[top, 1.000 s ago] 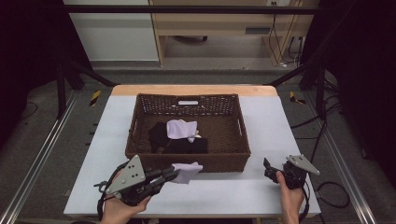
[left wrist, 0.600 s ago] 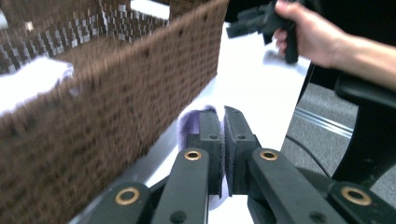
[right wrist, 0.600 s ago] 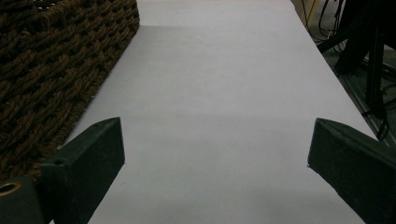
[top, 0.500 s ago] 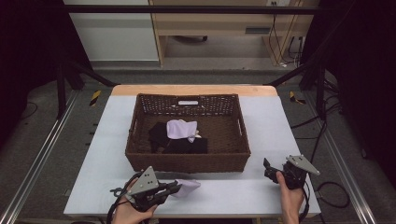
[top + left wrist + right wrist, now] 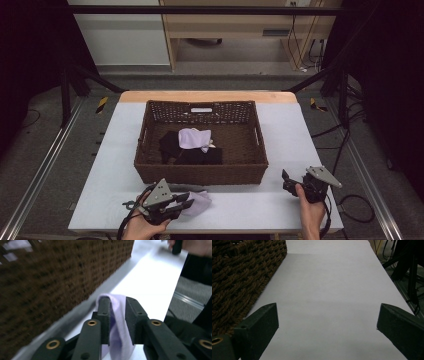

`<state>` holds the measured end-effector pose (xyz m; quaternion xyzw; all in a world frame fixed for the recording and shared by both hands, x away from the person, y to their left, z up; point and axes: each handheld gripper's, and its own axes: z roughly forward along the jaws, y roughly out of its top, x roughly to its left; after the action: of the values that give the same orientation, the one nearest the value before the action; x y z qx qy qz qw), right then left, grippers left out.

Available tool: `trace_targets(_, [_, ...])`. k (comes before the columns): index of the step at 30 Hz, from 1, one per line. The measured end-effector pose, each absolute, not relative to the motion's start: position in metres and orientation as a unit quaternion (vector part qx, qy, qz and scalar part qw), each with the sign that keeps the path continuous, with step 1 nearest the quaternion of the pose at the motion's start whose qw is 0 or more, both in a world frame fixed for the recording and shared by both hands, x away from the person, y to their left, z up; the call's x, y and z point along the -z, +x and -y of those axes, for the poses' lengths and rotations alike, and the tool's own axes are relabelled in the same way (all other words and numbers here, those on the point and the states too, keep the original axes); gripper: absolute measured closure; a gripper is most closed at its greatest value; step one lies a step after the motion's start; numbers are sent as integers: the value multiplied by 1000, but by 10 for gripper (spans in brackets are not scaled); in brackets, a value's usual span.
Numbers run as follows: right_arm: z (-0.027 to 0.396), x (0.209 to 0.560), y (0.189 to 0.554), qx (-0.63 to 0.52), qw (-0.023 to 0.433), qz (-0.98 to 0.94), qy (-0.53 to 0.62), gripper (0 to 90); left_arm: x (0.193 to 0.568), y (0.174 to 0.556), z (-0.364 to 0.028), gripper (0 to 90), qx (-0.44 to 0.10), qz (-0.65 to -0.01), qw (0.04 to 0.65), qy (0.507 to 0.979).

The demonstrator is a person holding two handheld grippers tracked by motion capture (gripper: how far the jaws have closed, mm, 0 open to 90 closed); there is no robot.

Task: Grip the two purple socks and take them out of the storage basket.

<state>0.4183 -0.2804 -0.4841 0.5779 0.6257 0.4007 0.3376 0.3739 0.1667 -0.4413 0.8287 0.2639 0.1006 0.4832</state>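
Risk — lilac cloth (image 5: 117, 322) pinched in my left gripper (image 5: 117, 315) beside basket (image 5: 200, 172) may slip; right gripper (image 5: 327, 322) gapes empty.

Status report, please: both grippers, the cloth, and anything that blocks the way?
Left gripper shut on lilac cloth, low over table before basket. Right gripper open, holding nothing, beside basket. Nothing blocking.

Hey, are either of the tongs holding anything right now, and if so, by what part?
The left tongs pinch a lavender cloth at a folded edge. The right tongs are open, holding nothing.
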Motion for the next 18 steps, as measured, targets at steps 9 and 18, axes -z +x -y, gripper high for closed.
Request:
trace_targets(9, [281,484,418,-400,337,-625,579,43,401,378,-182,615,-150,-275,537,783])
trace_targets(18, [281,484,418,-401,336,-625,579,43,371,400,-188,588,-189,-287,558,756])
